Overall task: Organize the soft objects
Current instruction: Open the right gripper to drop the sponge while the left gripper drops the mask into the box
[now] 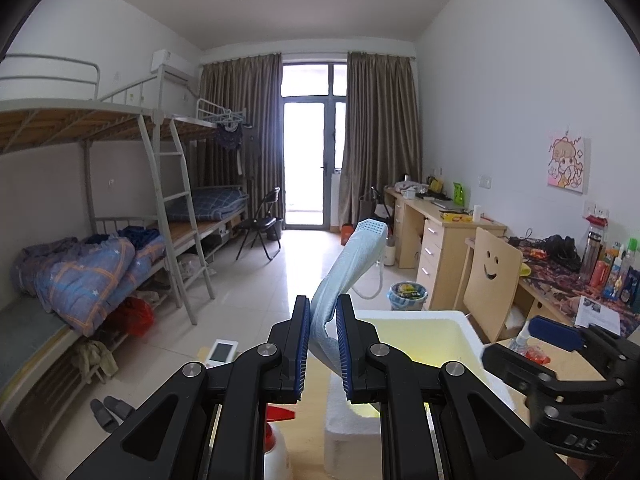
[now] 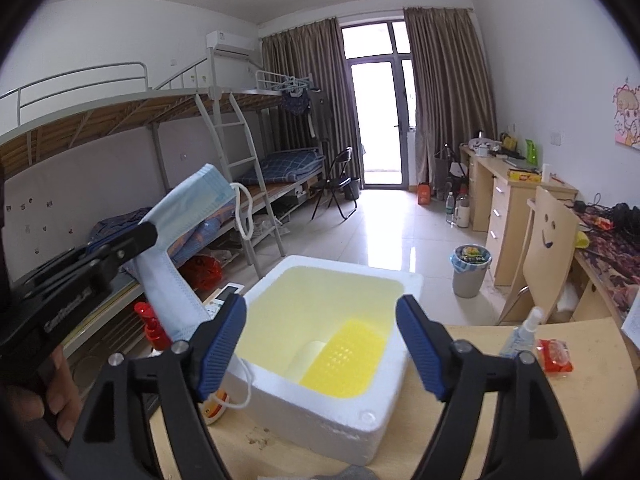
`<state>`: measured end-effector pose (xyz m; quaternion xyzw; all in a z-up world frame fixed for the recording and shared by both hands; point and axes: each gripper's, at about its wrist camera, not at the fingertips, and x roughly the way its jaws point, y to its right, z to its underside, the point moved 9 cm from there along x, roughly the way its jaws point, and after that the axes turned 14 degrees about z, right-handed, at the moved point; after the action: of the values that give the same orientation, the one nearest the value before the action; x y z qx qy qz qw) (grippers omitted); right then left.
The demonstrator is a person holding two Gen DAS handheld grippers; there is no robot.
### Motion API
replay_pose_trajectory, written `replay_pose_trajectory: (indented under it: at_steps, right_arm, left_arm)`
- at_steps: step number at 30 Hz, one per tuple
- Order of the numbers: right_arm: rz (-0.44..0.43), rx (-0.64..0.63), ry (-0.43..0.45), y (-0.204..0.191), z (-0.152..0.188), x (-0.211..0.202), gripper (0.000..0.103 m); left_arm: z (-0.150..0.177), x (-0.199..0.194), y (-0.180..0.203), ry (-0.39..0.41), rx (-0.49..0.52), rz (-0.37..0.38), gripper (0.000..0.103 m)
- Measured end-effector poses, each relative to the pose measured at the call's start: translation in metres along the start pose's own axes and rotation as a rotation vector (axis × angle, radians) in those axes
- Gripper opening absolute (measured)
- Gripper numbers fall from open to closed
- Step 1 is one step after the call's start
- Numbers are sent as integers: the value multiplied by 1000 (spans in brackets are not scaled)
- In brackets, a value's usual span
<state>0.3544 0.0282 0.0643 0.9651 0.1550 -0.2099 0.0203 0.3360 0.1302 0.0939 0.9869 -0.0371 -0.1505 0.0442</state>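
A light blue face mask [image 1: 352, 264] stands up between the blue pads of my left gripper [image 1: 323, 312], which is shut on its lower part. In the right wrist view the same mask [image 2: 188, 216] hangs at the left of a white foam box [image 2: 332, 264], its white ear loop [image 2: 242, 208] dangling. My right gripper [image 2: 320, 304] is open over the box with nothing between its fingers. A yellow mesh-textured pad [image 2: 344, 360] lies on the box floor. The right gripper [image 1: 532, 350] also shows at the right of the left wrist view, beside the box wall [image 1: 472, 332].
The box sits on a wooden table [image 2: 460, 420]. A red-capped spray bottle [image 2: 150, 324] and a white remote [image 2: 228, 294] lie left of it; a small clear spray bottle [image 2: 520, 332] and a red packet [image 2: 554, 356] lie right. A smiley-face chair [image 2: 548, 248] stands behind.
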Motion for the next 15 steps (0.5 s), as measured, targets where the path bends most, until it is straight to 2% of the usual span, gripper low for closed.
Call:
replay_pose_trajectory:
  at_steps: [15]
  right_arm:
    - [103,19,45,37,2,-33,81]
  left_arm:
    - [9,33,44,-73,23,120,15]
